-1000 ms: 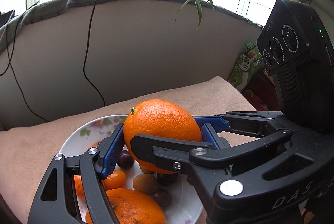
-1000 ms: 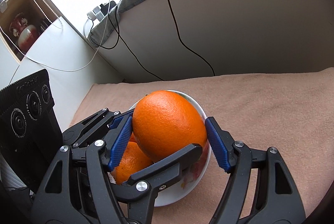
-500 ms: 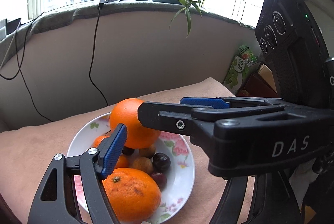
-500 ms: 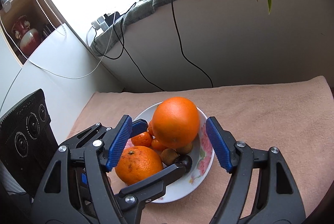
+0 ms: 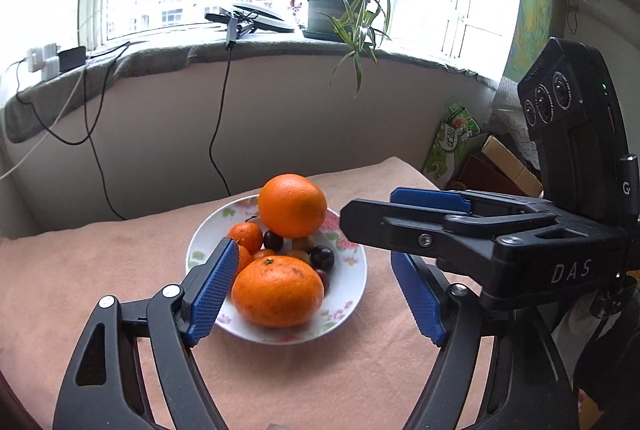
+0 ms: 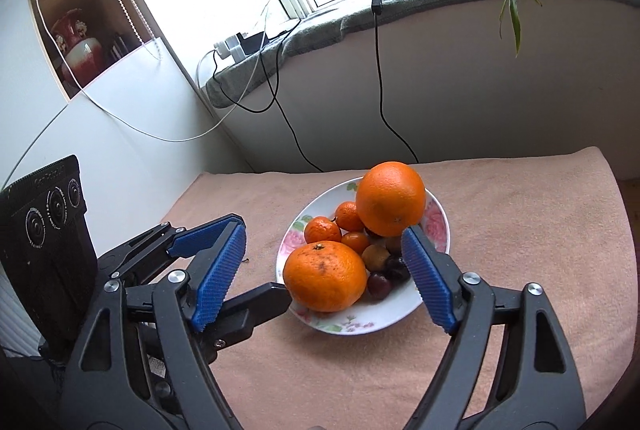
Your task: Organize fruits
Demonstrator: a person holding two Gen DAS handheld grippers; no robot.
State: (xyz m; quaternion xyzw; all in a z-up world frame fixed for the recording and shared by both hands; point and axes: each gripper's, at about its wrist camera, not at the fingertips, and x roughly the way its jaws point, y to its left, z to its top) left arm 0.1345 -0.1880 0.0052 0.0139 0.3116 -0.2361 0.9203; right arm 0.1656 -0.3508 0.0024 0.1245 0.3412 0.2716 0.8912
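Big orange perched on the smaller fruit in a flowered plate on a pink cloth, left tongs and right tongs both wide, jaws just opened further, holding nothing

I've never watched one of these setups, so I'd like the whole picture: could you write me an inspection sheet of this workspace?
Surface: pink cloth over the table.
Job's things: flowered plate holding a large orange perched on the far side of the pile, a second big orange at the near side, small mandarins and dark cherries between them.
Clutter: nothing seen on the cloth.
Grippers: left gripper and right gripper both open, their jaws having just opened wider, nothing between the fingers.
Cables: black cable hangs down from the sill; a white one crosses the wall.
Surroundings: window, potted plant on the sill, boxes at the table's end.
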